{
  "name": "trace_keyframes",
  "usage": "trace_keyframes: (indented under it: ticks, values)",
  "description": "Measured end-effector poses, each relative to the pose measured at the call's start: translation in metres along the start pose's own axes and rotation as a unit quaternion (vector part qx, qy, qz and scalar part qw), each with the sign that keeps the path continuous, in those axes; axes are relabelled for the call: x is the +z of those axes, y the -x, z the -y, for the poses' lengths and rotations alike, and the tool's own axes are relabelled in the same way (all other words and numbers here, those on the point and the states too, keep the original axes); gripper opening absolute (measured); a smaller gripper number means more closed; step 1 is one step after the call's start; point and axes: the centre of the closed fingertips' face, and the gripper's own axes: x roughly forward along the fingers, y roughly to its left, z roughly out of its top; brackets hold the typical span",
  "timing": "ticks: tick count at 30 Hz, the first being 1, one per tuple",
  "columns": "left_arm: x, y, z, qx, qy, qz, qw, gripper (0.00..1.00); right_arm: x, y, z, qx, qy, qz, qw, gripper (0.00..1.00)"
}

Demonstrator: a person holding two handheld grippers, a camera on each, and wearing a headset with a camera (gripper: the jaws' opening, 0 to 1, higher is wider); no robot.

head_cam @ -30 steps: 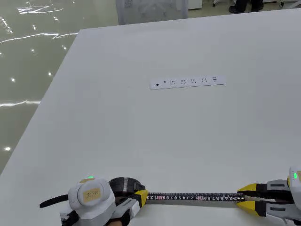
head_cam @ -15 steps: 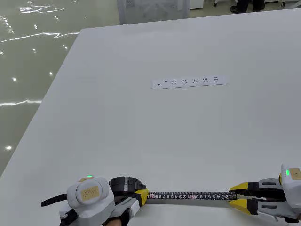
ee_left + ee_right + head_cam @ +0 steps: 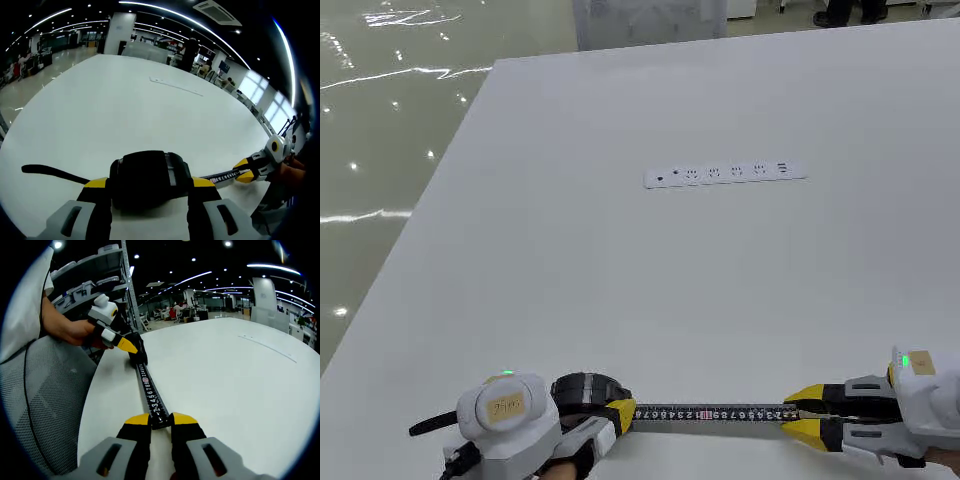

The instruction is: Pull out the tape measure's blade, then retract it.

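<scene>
We see the left gripper [image 3: 620, 417] at the near edge of the white table [image 3: 620, 280]. Its two yellow-tipped jaws are pressed against the sides of the black tape measure [image 3: 585, 392], which sits low on the tabletop. In the left gripper view the tape measure sits squarely between those jaws. A black strap [image 3: 430, 425] trails from it to the left and lies on the table. The blade [image 3: 710, 413] runs out of the tape measure to the right, along the table's near edge, with its numbers facing up; we cannot tell whether it touches the surface. Its far end is pinched between the closed jaws of the right gripper [image 3: 790, 413]. In the right gripper view the blade stretches away from those jaws to the tape measure. A white power strip [image 3: 725, 173] lies farther out on the table, well apart from the tape measure.
</scene>
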Motion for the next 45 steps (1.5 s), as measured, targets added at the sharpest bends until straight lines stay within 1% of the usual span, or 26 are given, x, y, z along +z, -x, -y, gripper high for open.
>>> trace_keyframes:
  ticks: [11, 16, 19, 28, 32, 40, 45]
  values:
    - [0.001, 0.0, -0.001, -0.005, 0.008, 0.001, 1.0, 0.58, 0.012, -0.019, -0.006, 0.016, -0.007, 0.014, 0.9998, 0.13]
    - [0.001, 0.001, -0.001, -0.007, 0.009, 0.001, 0.9999, 0.58, 0.018, -0.03, -0.011, 0.024, -0.005, 0.016, 0.9996, 0.13]
    - [0.001, 0.001, -0.001, -0.008, 0.014, 0.002, 0.9999, 0.58, 0.022, -0.037, -0.013, 0.028, -0.007, 0.022, 0.9993, 0.13]
    - [0.001, 0.001, -0.001, -0.01, 0.018, 0.003, 0.9998, 0.58, 0.031, -0.059, -0.021, 0.041, -0.003, 0.024, 0.9989, 0.13]
    - [0.001, 0.002, -0.001, -0.01, 0.02, 0.004, 0.9997, 0.58, 0.034, -0.066, -0.022, 0.044, -0.001, 0.026, 0.9987, 0.13]
    - [0.002, 0.001, -0.001, -0.011, 0.026, 0.006, 0.9996, 0.58, 0.041, -0.077, -0.025, 0.05, -0.018, 0.038, 0.9979, 0.13]
    - [0.002, 0.002, -0.001, -0.012, 0.03, 0.006, 0.9995, 0.58, 0.044, -0.086, -0.027, 0.054, -0.018, 0.038, 0.9976, 0.13]
